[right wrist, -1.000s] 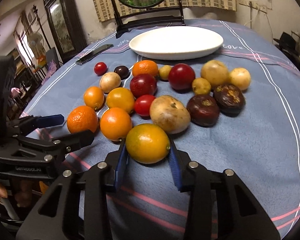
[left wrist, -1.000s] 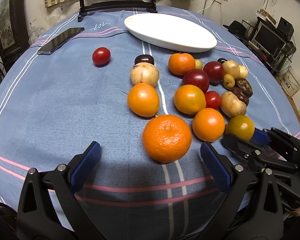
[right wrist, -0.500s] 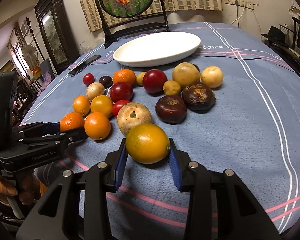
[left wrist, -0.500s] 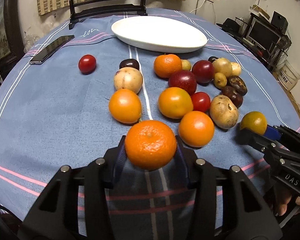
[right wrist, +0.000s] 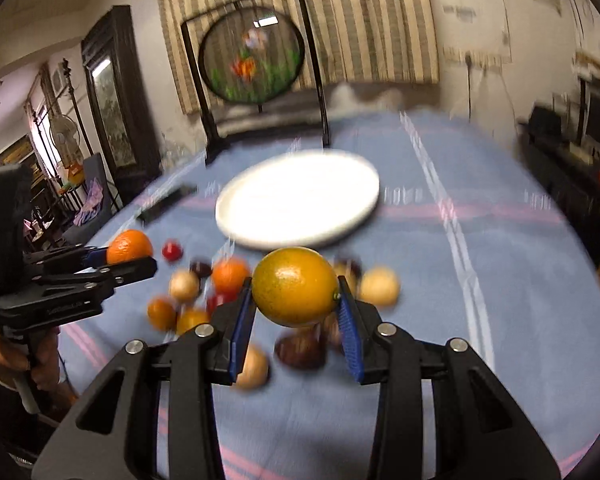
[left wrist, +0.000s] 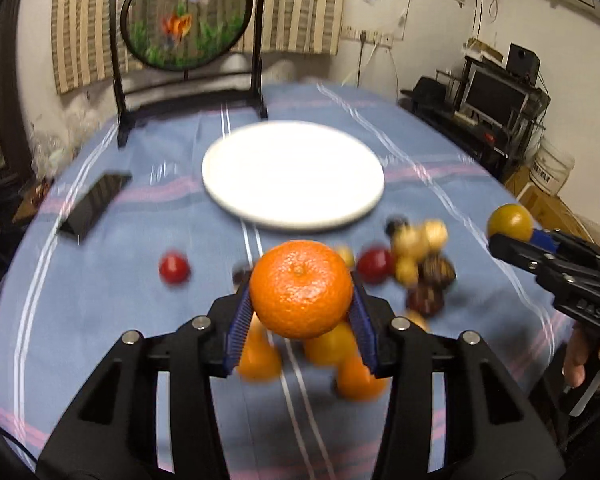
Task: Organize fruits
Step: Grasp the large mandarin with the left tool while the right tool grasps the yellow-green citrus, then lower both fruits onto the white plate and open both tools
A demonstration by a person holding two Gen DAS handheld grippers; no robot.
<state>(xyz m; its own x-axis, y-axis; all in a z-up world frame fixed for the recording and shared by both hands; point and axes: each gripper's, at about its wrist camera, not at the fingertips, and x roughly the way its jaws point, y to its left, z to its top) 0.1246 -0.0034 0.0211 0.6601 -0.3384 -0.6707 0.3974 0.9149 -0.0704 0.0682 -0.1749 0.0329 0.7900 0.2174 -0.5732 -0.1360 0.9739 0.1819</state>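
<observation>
My left gripper (left wrist: 300, 312) is shut on a bright orange tangerine (left wrist: 300, 288) and holds it in the air above the fruit pile. My right gripper (right wrist: 296, 308) is shut on a yellow-green orange (right wrist: 296, 286), also lifted above the table. Each gripper shows in the other view, the right one with its fruit (left wrist: 510, 222) and the left one with its tangerine (right wrist: 129, 246). A white oval plate (left wrist: 292, 176) lies beyond the fruits; it also shows in the right wrist view (right wrist: 300, 196). Several oranges, red, brown and dark fruits (left wrist: 416, 264) lie blurred on the blue cloth.
A black phone (left wrist: 92, 208) lies at the left of the table. A round fish picture on a black stand (left wrist: 186, 24) stands at the far edge. A small red fruit (left wrist: 174, 268) lies apart at the left. Shelves and a bucket (left wrist: 552, 166) are at the right.
Both grippers have lifted their fruits off the table and tilted up toward the plate. The left gripper had closed on the tangerine half a second earlier.
</observation>
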